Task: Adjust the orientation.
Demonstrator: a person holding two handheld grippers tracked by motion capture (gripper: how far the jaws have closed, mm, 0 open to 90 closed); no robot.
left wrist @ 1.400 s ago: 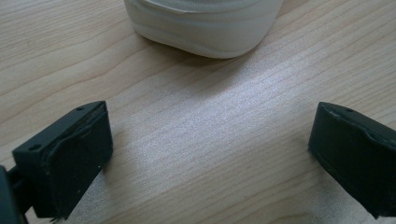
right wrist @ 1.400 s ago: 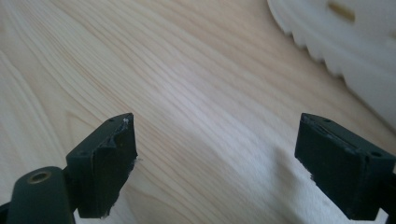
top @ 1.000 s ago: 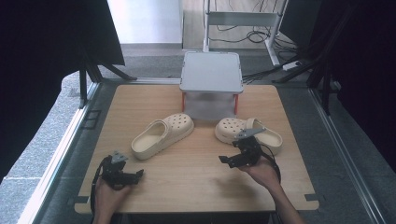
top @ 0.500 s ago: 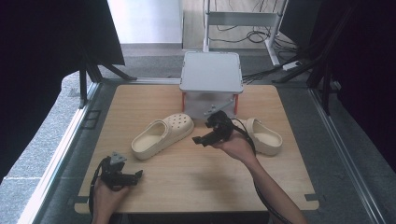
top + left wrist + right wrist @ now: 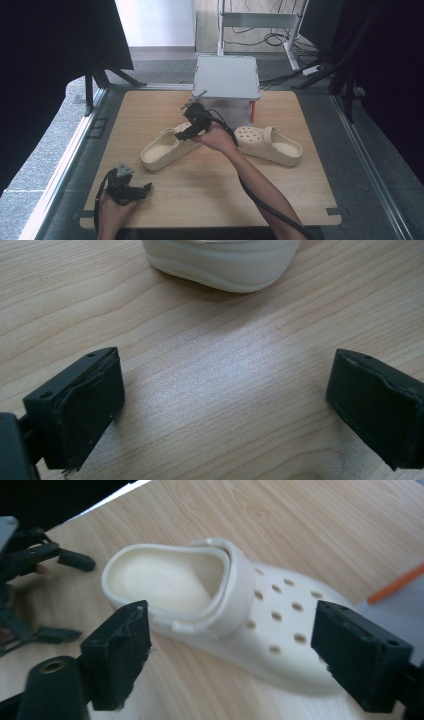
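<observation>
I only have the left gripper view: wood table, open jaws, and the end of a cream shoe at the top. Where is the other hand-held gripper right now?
Observer: In the high view, the right hand-held gripper hovers over the toe end of that same cream clog.
Operator: Is it gripping the clog?
Observer: No. Its jaws have just been closing a little but stand open. The right gripper view shows the clog between them, with neither pad pressing on it.
Operator: Anything else on the table?
Observer: A second cream clog lies to the right, by the front right corner of a grey-lidded box.
</observation>
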